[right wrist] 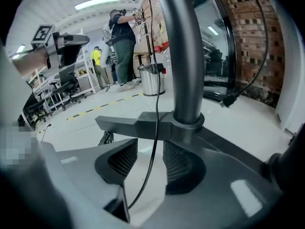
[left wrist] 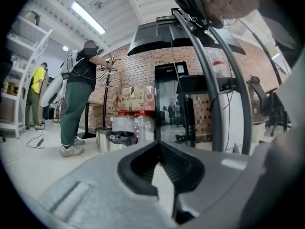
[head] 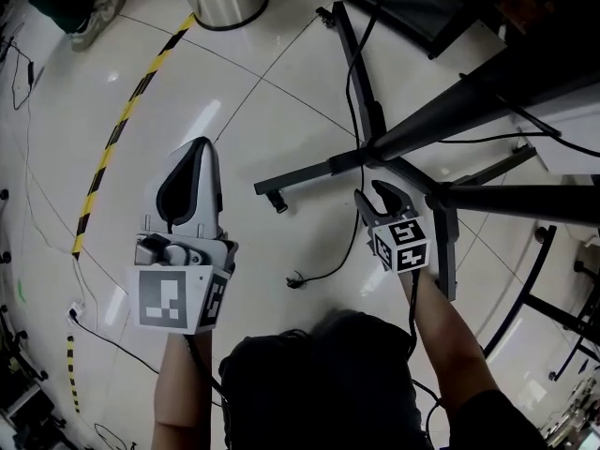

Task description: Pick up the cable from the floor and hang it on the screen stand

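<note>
Right gripper fingers spread loose around the cable, stand post just ahead; left gripper fingers clenched, empty.

Left gripper: tapered light-grey plastic shell with a black inset along the jaws and a dark fitting at the base. Left cube: white faces with black square markers. Right gripper: black jaw end. Right cube: same markers. Pads: black, ribbed, set in a grey housing. Thin black wire runs back from the right cube. Person wears a dark top with a dark short sleeve.
</note>
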The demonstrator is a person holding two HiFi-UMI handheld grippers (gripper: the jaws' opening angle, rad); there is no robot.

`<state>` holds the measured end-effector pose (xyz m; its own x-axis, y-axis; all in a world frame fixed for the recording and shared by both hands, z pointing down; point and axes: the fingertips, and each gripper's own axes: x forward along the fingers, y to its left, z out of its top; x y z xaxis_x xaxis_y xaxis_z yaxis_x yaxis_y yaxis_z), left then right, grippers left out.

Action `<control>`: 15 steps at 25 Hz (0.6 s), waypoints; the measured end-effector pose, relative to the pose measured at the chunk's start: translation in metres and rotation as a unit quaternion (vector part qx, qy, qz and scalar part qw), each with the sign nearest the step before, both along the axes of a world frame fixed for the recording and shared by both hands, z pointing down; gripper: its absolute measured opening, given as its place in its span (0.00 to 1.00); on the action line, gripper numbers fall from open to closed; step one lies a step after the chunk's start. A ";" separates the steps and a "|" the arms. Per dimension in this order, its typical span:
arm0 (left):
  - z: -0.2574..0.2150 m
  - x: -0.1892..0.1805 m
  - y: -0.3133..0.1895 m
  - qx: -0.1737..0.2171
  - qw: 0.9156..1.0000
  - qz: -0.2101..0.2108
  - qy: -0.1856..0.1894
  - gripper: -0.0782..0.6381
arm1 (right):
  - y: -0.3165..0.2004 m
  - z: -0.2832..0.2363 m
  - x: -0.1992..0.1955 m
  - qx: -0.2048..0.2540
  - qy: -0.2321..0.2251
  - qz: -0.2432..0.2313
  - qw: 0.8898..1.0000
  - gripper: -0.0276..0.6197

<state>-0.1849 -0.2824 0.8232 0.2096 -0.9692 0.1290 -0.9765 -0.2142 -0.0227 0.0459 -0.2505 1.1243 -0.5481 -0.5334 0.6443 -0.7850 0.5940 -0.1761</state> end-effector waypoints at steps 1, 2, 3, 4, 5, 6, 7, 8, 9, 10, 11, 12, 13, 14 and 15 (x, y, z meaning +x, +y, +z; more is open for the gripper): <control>0.003 0.000 0.000 0.000 1.000 0.001 -0.002 0.11 | 0.001 0.008 0.000 -0.006 0.001 -0.001 1.000 0.30; 0.007 0.000 0.000 -0.001 1.000 0.003 -0.003 0.11 | 0.002 0.015 0.000 -0.011 0.003 -0.001 1.000 0.30; 0.010 0.000 0.000 -0.002 1.000 0.004 -0.003 0.11 | 0.003 0.021 0.000 -0.015 0.004 -0.002 1.000 0.30; 0.014 0.000 -0.001 -0.002 1.000 0.005 -0.003 0.11 | 0.002 0.028 0.000 -0.018 0.006 -0.003 1.000 0.30; 0.017 -0.001 -0.002 -0.003 1.000 0.004 -0.002 0.11 | 0.001 0.034 0.000 -0.021 0.009 -0.006 1.000 0.30; 0.020 -0.003 -0.002 -0.005 1.000 0.003 -0.001 0.11 | 0.000 0.039 0.000 -0.023 0.014 -0.009 1.000 0.30; 0.023 -0.006 -0.002 -0.007 1.000 0.002 0.001 0.11 | -0.002 0.043 -0.001 -0.022 0.019 -0.012 1.000 0.30; 0.025 -0.008 -0.002 -0.007 1.000 0.002 0.001 0.11 | -0.004 0.046 -0.002 -0.019 0.025 -0.015 0.999 0.30; 0.025 -0.008 -0.002 -0.004 1.000 0.002 -0.001 0.11 | -0.006 0.048 -0.002 -0.015 0.030 -0.016 0.999 0.26; 0.026 -0.008 -0.004 -0.001 1.000 0.002 -0.002 0.11 | -0.008 0.049 -0.003 -0.010 0.033 -0.015 0.999 0.23; 0.027 -0.008 -0.004 -0.001 1.000 0.003 -0.004 0.11 | -0.009 0.049 -0.003 -0.006 0.035 -0.011 0.999 0.19; 0.029 -0.007 -0.004 -0.003 1.000 0.004 -0.004 0.11 | -0.010 0.049 -0.003 -0.003 0.037 -0.007 0.999 0.15; 0.032 -0.007 -0.004 -0.005 1.000 0.004 -0.004 0.11 | -0.010 0.049 -0.002 0.001 0.038 -0.002 0.999 0.12; 0.034 -0.006 -0.003 -0.006 1.000 0.004 -0.002 0.11 | -0.010 0.049 -0.002 0.004 0.038 0.002 0.999 0.11; 0.036 -0.006 -0.003 -0.007 1.000 0.003 0.000 0.11 | -0.010 0.048 -0.002 0.005 0.037 0.006 0.999 0.11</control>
<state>-0.1910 -0.2856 0.8590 0.2151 -0.9663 0.1416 -0.9753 -0.2199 -0.0193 0.0443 -0.2605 1.1725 -0.4930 -0.5466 0.6769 -0.8027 0.5859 -0.1114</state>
